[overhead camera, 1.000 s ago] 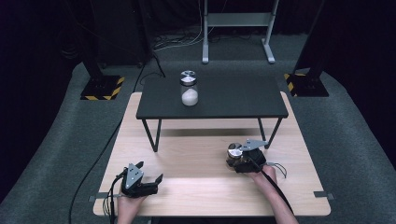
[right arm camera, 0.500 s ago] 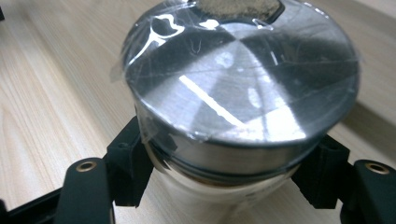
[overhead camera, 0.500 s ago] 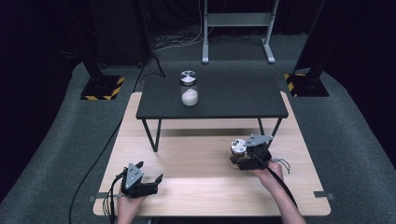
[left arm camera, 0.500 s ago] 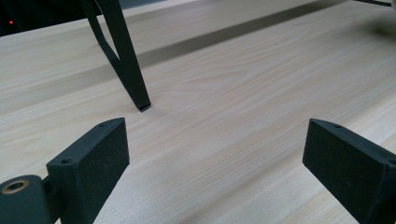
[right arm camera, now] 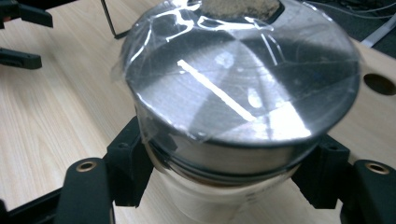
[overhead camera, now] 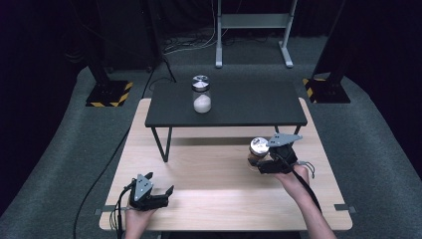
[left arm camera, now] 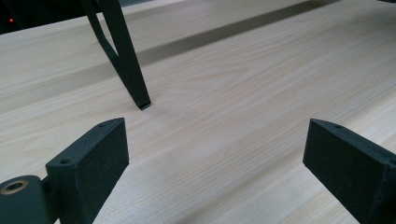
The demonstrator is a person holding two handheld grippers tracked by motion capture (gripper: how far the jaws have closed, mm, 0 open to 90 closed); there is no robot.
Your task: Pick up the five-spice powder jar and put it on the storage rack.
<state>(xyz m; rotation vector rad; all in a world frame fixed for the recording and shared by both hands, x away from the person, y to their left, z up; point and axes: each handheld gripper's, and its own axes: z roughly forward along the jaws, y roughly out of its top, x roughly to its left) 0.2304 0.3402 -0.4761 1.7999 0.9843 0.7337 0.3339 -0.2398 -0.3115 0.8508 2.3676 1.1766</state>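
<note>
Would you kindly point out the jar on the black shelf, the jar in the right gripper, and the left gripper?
Jar on the black shelf (overhead camera: 201,94): high view, on its glass side.
Jar in the right gripper (right arm camera: 233,79): right gripper view, on its metal lid.
Left gripper (overhead camera: 165,195): high view, between its open fingertips.

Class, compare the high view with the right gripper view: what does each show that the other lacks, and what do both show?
High view alone: a jar with white contents standing on the black raised shelf, and the person's forearms coming in from the bottom edge.

Right gripper view alone: close detail of the held jar's metal lid, with clear film stretched and wrinkled across it and a bright streak of reflected light.

Both: the right gripper with its jaws closed around a lidded jar, the open left gripper, and the light wooden table.
</note>
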